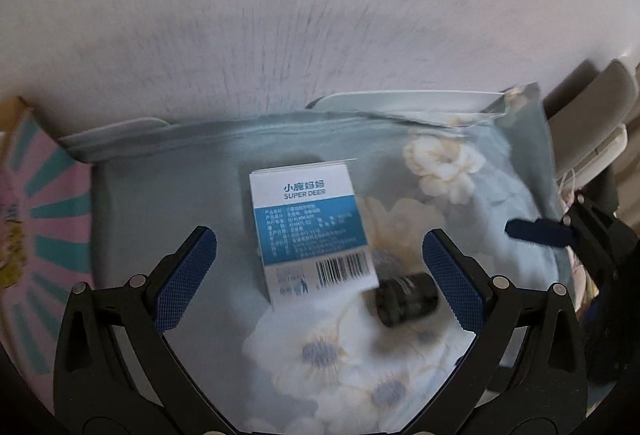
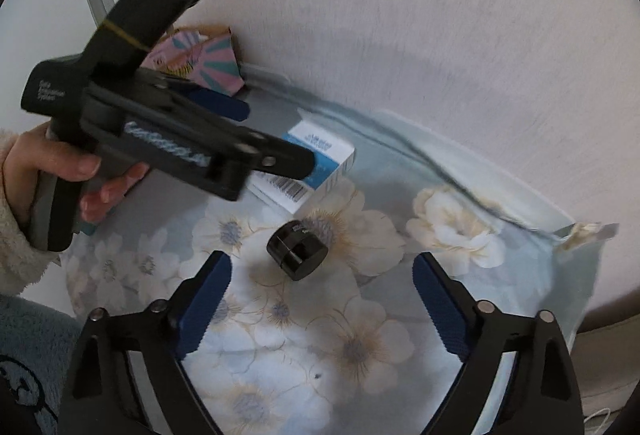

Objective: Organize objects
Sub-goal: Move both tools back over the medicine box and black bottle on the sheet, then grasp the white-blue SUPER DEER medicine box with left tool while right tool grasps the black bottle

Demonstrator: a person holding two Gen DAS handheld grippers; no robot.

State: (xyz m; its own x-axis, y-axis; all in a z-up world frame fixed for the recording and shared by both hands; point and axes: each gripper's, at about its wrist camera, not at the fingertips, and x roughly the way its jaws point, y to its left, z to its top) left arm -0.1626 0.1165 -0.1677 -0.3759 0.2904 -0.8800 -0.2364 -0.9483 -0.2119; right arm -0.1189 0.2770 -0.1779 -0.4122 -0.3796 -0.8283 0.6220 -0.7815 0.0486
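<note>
With jaws apart, the left gripper [image 1: 320, 275] straddles the white-and-blue cardboard box [image 1: 310, 231] at frame centre, while the right gripper [image 2: 322, 299], also empty and apart, faces the small black cylindrical jar [image 2: 298, 249], likely for pickup.

Both the left gripper [image 1: 320, 267] and right gripper [image 2: 322, 291] point steeply down, jaws apart, holding nothing.

A white-and-blue cardboard box [image 1: 310, 231] printed "SUPER DEER" lies flat with its barcode end nearest, on a pale blue floral cloth [image 1: 168, 187]. Just beside its near right corner, a small black cylindrical jar [image 1: 406, 299] lies tipped on its side on the same cloth.
</note>
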